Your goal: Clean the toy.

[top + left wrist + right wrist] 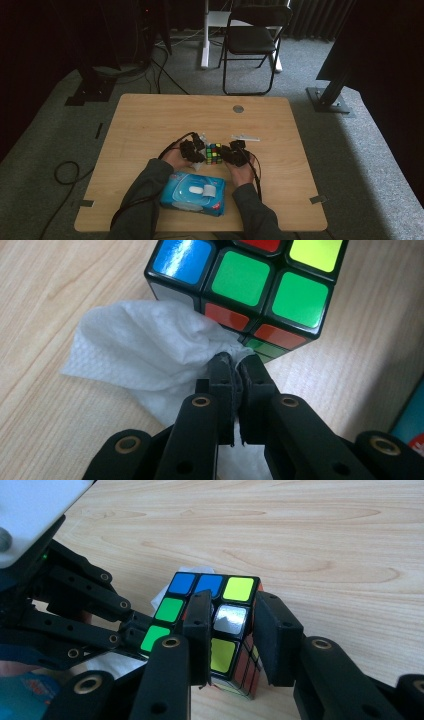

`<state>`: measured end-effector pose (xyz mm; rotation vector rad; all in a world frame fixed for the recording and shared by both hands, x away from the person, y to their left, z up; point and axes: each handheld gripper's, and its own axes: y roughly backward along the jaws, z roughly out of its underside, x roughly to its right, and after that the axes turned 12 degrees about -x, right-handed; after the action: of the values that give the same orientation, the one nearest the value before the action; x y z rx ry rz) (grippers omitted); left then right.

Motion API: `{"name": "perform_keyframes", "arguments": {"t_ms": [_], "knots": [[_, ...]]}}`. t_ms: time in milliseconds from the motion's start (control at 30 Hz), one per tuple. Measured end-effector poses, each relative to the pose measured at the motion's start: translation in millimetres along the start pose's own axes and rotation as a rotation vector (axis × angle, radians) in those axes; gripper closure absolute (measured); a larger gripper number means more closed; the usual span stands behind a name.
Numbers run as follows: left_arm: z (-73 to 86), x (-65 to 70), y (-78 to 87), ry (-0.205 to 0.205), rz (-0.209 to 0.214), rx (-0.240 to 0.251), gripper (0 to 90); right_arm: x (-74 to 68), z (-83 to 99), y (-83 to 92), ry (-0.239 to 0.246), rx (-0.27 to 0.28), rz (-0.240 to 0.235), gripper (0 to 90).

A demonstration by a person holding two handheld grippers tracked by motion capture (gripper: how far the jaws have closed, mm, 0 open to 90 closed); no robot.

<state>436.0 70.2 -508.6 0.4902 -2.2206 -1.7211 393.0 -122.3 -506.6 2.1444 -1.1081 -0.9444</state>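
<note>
A colour cube (214, 153) stands on the wooden table (150, 120), between my two grippers. My left gripper (196, 150) is shut on a white wipe (140, 352), whose bunched cloth touches the lower side of the cube (245, 285). In the left gripper view the jaws (235, 362) meet on the wipe right at the cube's edge. My right gripper (233, 153) comes in from the cube's other side. In the right gripper view it (232, 602) is shut on the cube (220, 620), one jaw lying over the top face and the other on the orange side. The left gripper (75, 615) shows there at the left.
A blue pack of wipes (192, 192) lies near the table's front edge, between the person's forearms. A small white piece (245, 137) lies just behind the right gripper. A round grey cap (238, 108) is set in the tabletop at the back. A black chair (252, 40) stands beyond the table.
</note>
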Motion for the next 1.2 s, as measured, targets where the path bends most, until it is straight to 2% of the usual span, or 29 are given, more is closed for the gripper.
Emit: {"name": "perform_keyframes", "arguments": {"t_ms": [300,500,667,767,867,1033,1100,1200], "knots": [[5.4,-11.4,-1.1,0.078,0.022,0.039,86.5,-0.3,-14.0,-9.6,-0.009,-0.011,0.002,69.8],[11.1,-12.2,0.9,0.078,0.035,0.070,86.3,4.3,-24.1,-17.1,0.003,-0.020,-0.030,70.1],[20.0,-16.2,10.9,0.083,0.031,0.097,85.9,4.0,-29.5,-20.4,0.054,-0.033,-0.039,70.7],[26.5,-23.2,18.1,0.122,0.015,0.121,85.9,3.8,-31.1,-21.2,0.080,-0.036,-0.041,71.0],[29.9,-30.1,23.4,0.155,-0.025,0.134,86.1,2.1,-32.1,-21.1,0.113,-0.049,-0.042,71.2],[30.1,-36.3,23.4,0.204,-0.070,0.166,86.2,-3.4,-30.2,-20.7,0.166,-0.068,-0.063,71.2],[30.5,-38.6,22.9,0.226,-0.051,0.194,86.4,-5.4,-29.8,-20.9,0.192,-0.074,-0.070,71.2],[30.8,-35.5,22.7,0.197,-0.005,0.228,86.5,-4.8,-31.3,-21.0,0.191,-0.075,-0.063,70.9]]}}
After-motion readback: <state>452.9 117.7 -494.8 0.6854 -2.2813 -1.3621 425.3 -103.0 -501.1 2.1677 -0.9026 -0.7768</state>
